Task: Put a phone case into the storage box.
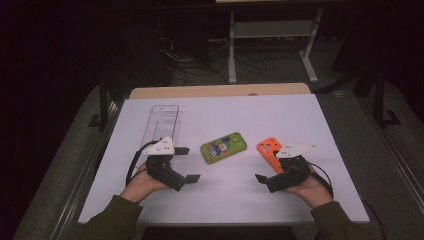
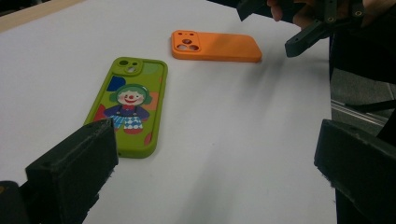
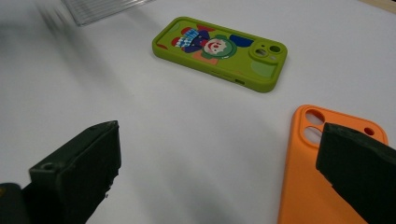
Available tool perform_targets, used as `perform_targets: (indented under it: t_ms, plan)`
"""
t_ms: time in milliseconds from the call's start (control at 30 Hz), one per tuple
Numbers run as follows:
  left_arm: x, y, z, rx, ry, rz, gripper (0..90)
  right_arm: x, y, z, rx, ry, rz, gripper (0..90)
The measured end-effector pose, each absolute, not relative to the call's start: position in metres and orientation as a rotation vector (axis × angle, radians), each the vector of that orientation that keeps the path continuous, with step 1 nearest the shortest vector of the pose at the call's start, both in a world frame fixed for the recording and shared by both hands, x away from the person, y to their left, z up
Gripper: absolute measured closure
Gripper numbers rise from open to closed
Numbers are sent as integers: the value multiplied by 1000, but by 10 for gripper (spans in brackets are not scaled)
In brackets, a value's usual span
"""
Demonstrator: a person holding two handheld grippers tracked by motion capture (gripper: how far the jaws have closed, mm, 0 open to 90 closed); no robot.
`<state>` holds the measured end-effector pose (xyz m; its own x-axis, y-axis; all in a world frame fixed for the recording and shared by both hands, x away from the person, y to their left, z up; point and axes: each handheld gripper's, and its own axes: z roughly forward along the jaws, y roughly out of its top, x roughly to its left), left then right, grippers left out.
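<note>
Right in the middle of the white table (image 1: 225, 195) lies a green phone case (image 1: 223, 147), back up, printed with a cartoon clown with green hair and a red nose; I can read no writing or brand on it. Taking that case as the landmark, an orange phone case (image 1: 268, 150) lies just to its right, apart from it, also back up with its camera holes showing, and plain of any label. A clear plastic tray (image 1: 161, 122) lies to the green case's left and a little farther from the person, long side running away from them.

The left gripper (image 1: 186, 164) is held low, near the table, to the left of the green case and nearer the person, its jaws spread wide with nothing between them; in the left gripper view the green case (image 2: 128, 105) lies just beyond the left jaw, untouched. The right gripper (image 1: 267, 170) sits to the right of the green case, right by the orange one, jaws likewise spread and holding nothing. In the right gripper view one jaw covers part of the orange case (image 3: 308, 177), and whether it touches I cannot tell. From above, the grey plate on that gripper hides the orange case's near end. The tray's far corner is blurred in the right gripper view.
</note>
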<state>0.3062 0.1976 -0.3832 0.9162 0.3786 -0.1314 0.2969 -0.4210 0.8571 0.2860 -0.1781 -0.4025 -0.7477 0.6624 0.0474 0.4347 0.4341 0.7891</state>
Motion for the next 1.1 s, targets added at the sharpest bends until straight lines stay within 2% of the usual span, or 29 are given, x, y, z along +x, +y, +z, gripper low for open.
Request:
perform_targets:
  t_ms: [433,1100]
  plan:
    - [300,172,-391,2059,464,92,0,304,-179,-394,1002,2406,1155,0]
    - [298,171,-400,2061,460,88,0,342,-184,-382,1103,2422,1011,0]
